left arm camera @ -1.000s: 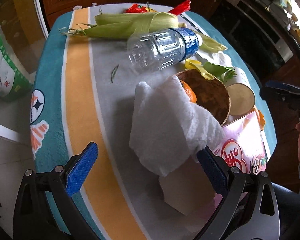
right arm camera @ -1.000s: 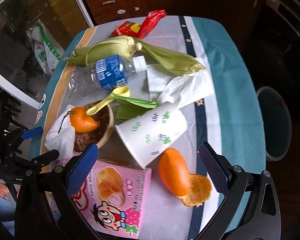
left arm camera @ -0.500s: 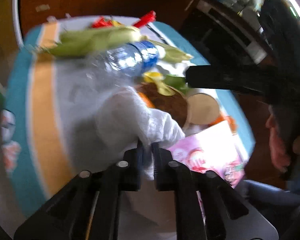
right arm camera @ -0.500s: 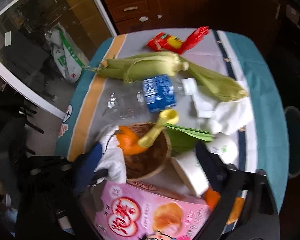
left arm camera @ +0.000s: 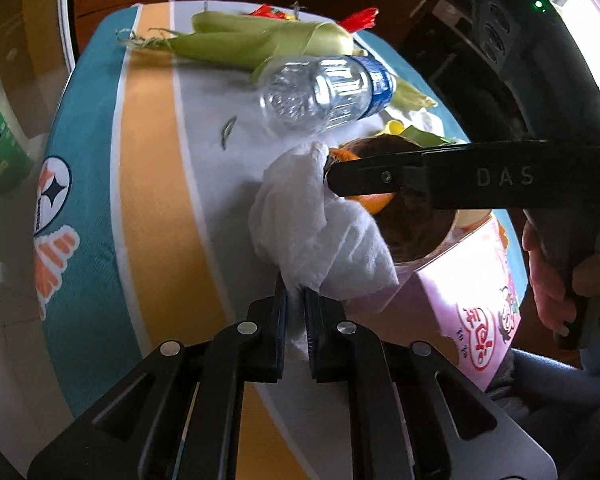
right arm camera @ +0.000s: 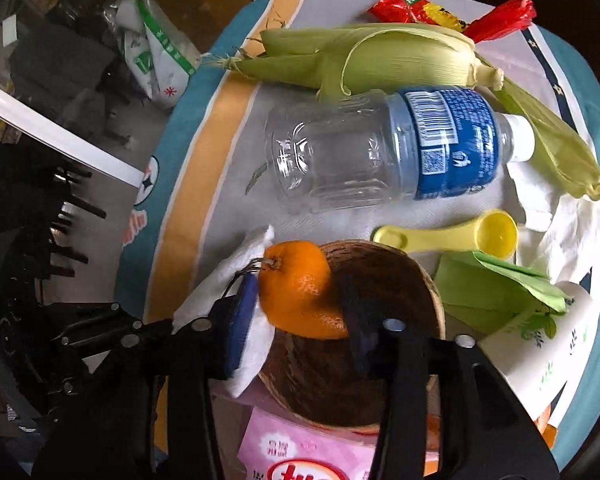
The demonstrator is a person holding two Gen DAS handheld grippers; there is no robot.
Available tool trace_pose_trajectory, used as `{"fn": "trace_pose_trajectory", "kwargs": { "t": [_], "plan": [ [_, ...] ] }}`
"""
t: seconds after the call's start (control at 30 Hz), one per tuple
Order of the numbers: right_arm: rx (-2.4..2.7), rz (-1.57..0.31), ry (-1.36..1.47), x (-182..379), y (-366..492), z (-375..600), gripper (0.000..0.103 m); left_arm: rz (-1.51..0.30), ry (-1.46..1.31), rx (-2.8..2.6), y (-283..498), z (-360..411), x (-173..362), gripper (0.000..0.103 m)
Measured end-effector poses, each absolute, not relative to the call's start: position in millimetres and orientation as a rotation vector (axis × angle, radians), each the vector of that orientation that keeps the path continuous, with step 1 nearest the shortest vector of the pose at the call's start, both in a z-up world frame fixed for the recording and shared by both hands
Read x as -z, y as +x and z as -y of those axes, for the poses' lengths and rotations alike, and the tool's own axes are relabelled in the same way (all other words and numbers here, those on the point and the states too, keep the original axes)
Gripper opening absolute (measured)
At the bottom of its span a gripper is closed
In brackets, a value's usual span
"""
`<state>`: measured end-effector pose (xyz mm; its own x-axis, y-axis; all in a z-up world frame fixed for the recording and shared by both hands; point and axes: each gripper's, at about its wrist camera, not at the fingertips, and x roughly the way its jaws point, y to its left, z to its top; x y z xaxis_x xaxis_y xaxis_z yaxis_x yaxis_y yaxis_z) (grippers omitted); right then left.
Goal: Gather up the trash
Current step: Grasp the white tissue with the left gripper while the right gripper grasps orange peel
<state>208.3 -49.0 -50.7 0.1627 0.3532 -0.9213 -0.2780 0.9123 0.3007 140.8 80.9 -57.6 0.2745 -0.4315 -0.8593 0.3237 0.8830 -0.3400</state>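
Note:
My left gripper (left arm camera: 296,300) is shut on a crumpled white paper napkin (left arm camera: 320,224) that drapes against the brown bowl (left arm camera: 416,228). The napkin also shows in the right wrist view (right arm camera: 236,276). My right gripper (right arm camera: 300,304) has its fingers on either side of an orange peel (right arm camera: 300,288) at the bowl's (right arm camera: 388,280) left rim; both pads look to touch it. In the left wrist view the right gripper's finger (left arm camera: 460,176) crosses over the bowl and the peel (left arm camera: 372,200).
On the table lie an empty plastic bottle (right arm camera: 380,148), corn husks (right arm camera: 380,60), a yellow scoop (right arm camera: 460,236), green leaves (right arm camera: 496,284), a paper cup (right arm camera: 540,352), white tissue (right arm camera: 564,232), red wrappers (right arm camera: 452,12) and a pink box (right arm camera: 300,456). The table edge (left arm camera: 84,240) is at left.
My left gripper closed on the napkin and stays shut on it. My right gripper moved forward and left from the paper cup to the bowl and narrowed around the orange peel.

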Motion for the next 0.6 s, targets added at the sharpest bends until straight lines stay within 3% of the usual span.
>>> {"fn": "trace_pose_trajectory", "kwargs": {
  "t": [0.23, 0.37, 0.43, 0.6],
  "plan": [
    [-0.419, -1.315, 0.001, 58, 210, 41, 0.053, -1.205, -0.115, 0.505, 145, -83, 65, 0.012],
    [-0.407, -1.226, -0.121, 45, 199, 30, 0.026, -1.205, -0.117, 0.504, 143, -86, 67, 0.013],
    [-0.424, -1.225, -0.092, 39, 200, 33, 0.02, -1.207, -0.125, 0.501, 143, -88, 67, 0.013],
    [-0.447, -1.171, -0.024, 8, 197, 51, 0.018, -1.206, -0.116, 0.484, 141, -90, 66, 0.013]
  ]
}}
